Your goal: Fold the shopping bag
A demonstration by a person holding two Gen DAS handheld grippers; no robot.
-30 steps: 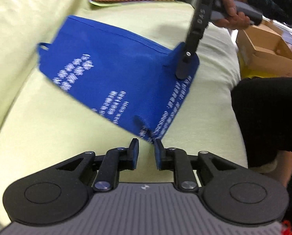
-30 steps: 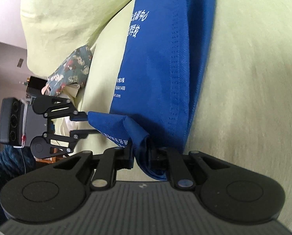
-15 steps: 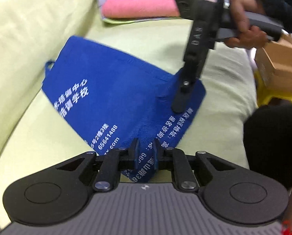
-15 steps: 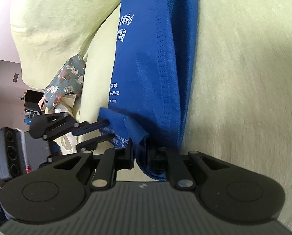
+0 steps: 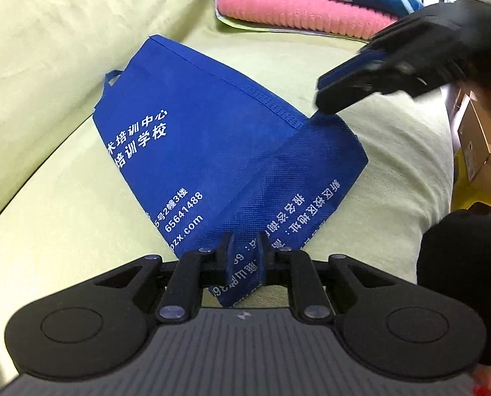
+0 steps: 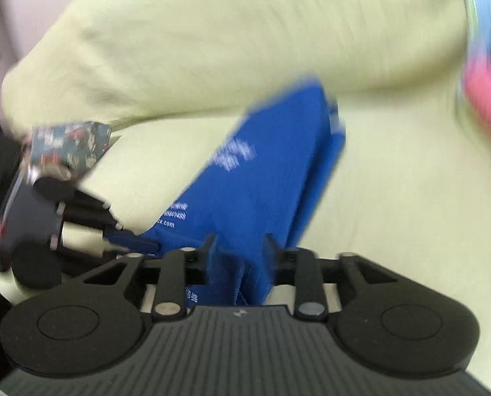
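L gripper (image 5: 244, 247) is pinched narrow on the near corner of the blue shopping bag (image 5: 192, 138), at 6 o'clock in its view. R gripper (image 6: 240, 247) shows jaws spread wider w/ bag fabric between them; that frame is blurred, so I can't tell if the pads actually bite. In the left view its tips sit at the bag's 2 o'clock corner (image 5: 331, 99). Bag lies on the green sofa cushion (image 5: 64, 217), partly folded, handle loop (image 5: 113, 77) at 10 o'clock. Risks, as I judge: if R has no grip, that corner drops and the fold goes skewed; the soft cushion gives, so creases won't set; non-woven fabric springs back open.
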